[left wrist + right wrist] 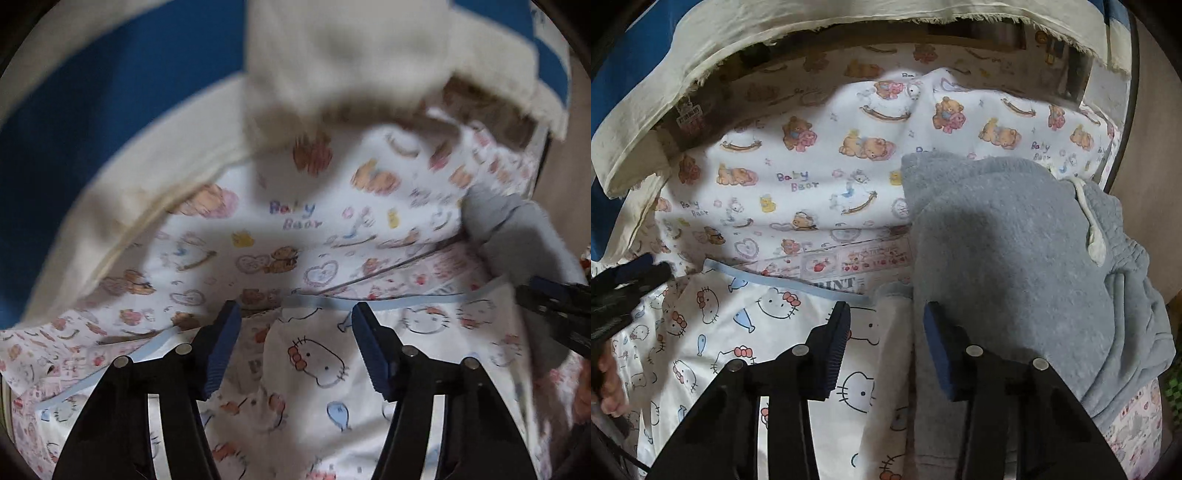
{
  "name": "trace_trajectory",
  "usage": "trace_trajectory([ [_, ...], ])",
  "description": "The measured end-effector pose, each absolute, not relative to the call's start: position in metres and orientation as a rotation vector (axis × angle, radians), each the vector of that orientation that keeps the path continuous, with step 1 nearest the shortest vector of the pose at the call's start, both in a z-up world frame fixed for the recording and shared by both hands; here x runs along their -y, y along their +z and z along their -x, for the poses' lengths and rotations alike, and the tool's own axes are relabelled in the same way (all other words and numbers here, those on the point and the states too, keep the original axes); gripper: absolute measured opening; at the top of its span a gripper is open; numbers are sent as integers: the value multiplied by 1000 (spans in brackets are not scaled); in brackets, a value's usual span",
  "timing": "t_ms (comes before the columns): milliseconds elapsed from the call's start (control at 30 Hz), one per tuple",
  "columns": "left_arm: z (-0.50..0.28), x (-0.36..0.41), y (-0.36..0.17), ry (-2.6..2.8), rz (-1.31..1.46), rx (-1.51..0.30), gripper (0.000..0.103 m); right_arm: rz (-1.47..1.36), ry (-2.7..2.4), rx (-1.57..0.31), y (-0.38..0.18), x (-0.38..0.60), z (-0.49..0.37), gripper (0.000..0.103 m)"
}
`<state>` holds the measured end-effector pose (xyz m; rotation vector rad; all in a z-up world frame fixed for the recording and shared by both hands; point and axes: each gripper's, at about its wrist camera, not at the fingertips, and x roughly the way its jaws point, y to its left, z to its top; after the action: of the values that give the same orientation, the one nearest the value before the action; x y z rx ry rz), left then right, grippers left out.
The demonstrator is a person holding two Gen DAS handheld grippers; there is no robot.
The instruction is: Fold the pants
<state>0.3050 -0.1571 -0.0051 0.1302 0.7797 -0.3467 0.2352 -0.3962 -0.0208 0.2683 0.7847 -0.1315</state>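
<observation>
The grey fleece pants [1015, 254] lie folded in a thick stack on the patterned bedding, waistband and white drawstring [1091, 229] to the right. In the left wrist view only a grey corner [517, 229] shows at the right. My right gripper [884, 343] is open, its right finger at the left edge of the pants, nothing between the jaws. My left gripper [295, 343] is open and empty over the Hello Kitty sheet [317, 362], left of the pants. The left gripper also shows in the right wrist view [624, 288], and the right gripper in the left wrist view [554, 306].
A Baby Bear print blanket [812, 177] lies beyond the Hello Kitty sheet [738, 332]. A cream cloth [332, 66] hangs over blue fabric [92, 129] at the back. A cream frayed-edge cloth [775, 33] arcs across the top. The bed edge and floor [1152, 147] are at the right.
</observation>
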Motion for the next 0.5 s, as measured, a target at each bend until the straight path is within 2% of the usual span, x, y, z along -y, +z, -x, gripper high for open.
trace_trajectory([
  [367, -353, 153, -46, -303, -35, -876, 57, -153, -274, -839, -42, 372, -259, 41],
  [433, -355, 152, -47, -317, -23, -883, 49, -110, -322, -855, -48, 364, -266, 41],
  [500, -356, 151, -48, -350, -10, -888, 33, -93, -345, -854, -50, 361, -268, 40],
])
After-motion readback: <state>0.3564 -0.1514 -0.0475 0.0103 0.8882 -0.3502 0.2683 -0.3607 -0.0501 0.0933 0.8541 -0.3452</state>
